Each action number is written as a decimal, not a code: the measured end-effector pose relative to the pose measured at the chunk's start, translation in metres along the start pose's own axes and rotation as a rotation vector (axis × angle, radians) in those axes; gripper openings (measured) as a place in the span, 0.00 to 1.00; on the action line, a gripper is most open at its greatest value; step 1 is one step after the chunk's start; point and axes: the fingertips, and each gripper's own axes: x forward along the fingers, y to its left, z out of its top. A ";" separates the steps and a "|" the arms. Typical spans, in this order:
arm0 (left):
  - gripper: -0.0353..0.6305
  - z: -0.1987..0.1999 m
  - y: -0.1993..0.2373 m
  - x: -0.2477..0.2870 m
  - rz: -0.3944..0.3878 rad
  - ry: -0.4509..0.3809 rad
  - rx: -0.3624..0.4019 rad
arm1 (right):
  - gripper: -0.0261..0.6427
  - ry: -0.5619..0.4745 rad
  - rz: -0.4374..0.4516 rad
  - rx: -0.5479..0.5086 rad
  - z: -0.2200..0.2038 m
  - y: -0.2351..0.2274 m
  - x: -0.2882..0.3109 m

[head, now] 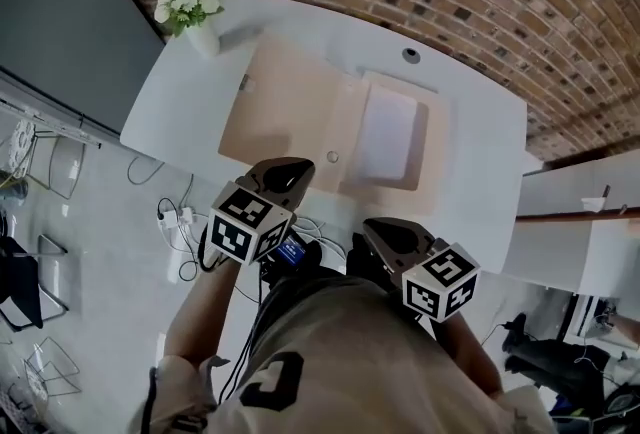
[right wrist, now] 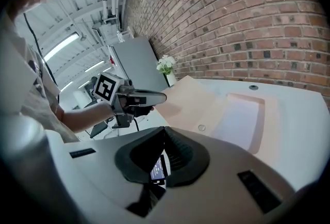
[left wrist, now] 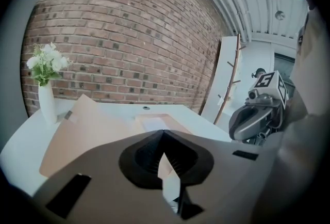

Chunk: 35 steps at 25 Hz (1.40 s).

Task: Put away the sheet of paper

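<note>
A white sheet of paper lies on the right half of an open tan folder, which lies spread on the white table. In the right gripper view the paper sits in the folder's shallow pocket. Both grippers hang at the table's near edge, close to the person's body and apart from the folder. My left gripper is shut with nothing between its jaws. My right gripper also has its jaws together and empty.
A white vase of white flowers stands at the table's far left corner. A round cable hole sits near the back edge by the brick wall. Cables lie on the floor at the left, and white furniture stands at the right.
</note>
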 end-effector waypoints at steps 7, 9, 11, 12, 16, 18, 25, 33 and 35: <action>0.07 -0.009 -0.009 -0.031 -0.036 -0.030 -0.024 | 0.07 0.031 -0.059 0.020 -0.019 0.015 -0.007; 0.07 -0.009 -0.015 -0.035 -0.051 -0.026 -0.014 | 0.07 0.020 -0.066 0.033 -0.020 0.017 -0.010; 0.07 -0.008 -0.024 -0.037 -0.065 -0.022 0.011 | 0.07 0.006 -0.061 0.031 -0.019 0.022 -0.012; 0.07 -0.006 -0.028 -0.038 -0.069 -0.020 0.029 | 0.07 -0.002 -0.055 0.024 -0.019 0.024 -0.013; 0.07 0.001 -0.042 -0.043 -0.069 -0.023 0.091 | 0.07 -0.035 -0.036 -0.013 -0.016 0.031 -0.016; 0.07 0.003 -0.049 -0.046 -0.074 -0.027 0.102 | 0.07 -0.042 -0.035 -0.028 -0.017 0.032 -0.020; 0.07 0.007 -0.081 -0.047 -0.088 -0.011 0.146 | 0.07 -0.082 -0.051 -0.036 -0.029 0.027 -0.046; 0.07 0.007 -0.144 -0.045 -0.119 -0.008 0.187 | 0.07 -0.130 -0.049 -0.010 -0.053 0.022 -0.091; 0.07 0.006 -0.159 -0.047 -0.126 -0.019 0.195 | 0.07 -0.133 -0.049 -0.014 -0.059 0.022 -0.099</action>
